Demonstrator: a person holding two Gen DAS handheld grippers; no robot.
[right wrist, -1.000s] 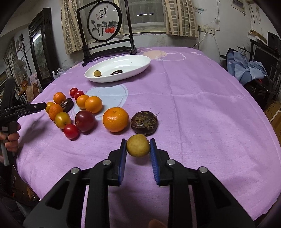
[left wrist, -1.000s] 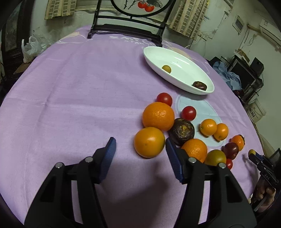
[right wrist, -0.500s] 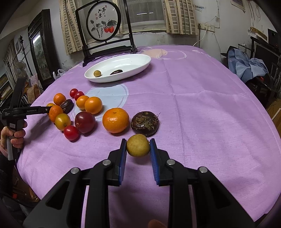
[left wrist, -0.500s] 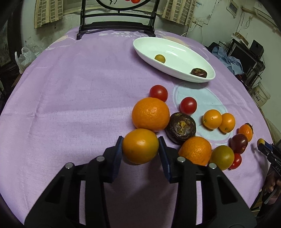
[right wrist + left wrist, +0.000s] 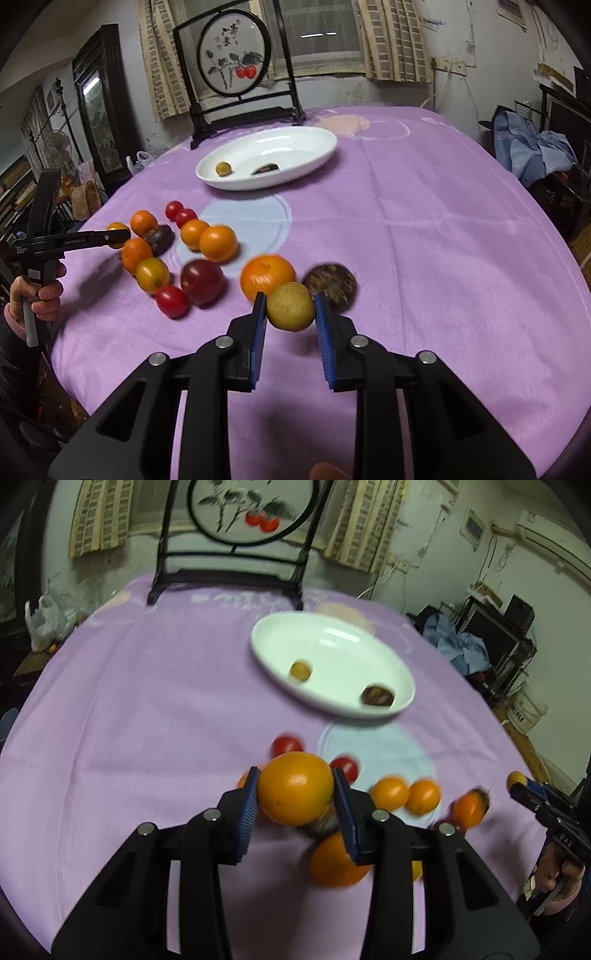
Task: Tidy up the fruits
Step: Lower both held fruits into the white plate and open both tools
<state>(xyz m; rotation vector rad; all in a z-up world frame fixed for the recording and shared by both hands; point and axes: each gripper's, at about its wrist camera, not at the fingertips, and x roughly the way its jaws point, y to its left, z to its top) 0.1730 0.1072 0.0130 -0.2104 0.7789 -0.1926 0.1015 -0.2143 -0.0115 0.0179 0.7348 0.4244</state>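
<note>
Left tongs (image 5: 295,797) clamp orange (image 5: 295,788); right tongs (image 5: 290,314) clamp yellow fruit (image 5: 290,311).

The white dish (image 5: 295,168) has bare purple cloth (image 5: 424,229) along its right side. On its left, loose fruits (image 5: 218,243) crowd the cloth; a framed screen (image 5: 236,74) blocks the far edge.

Glossy plate (image 5: 314,158), matt cloth (image 5: 424,229).

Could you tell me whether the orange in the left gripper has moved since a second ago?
Yes. The orange then lay on the purple cloth; now the left gripper holds it, raised toward the white plate.
</note>
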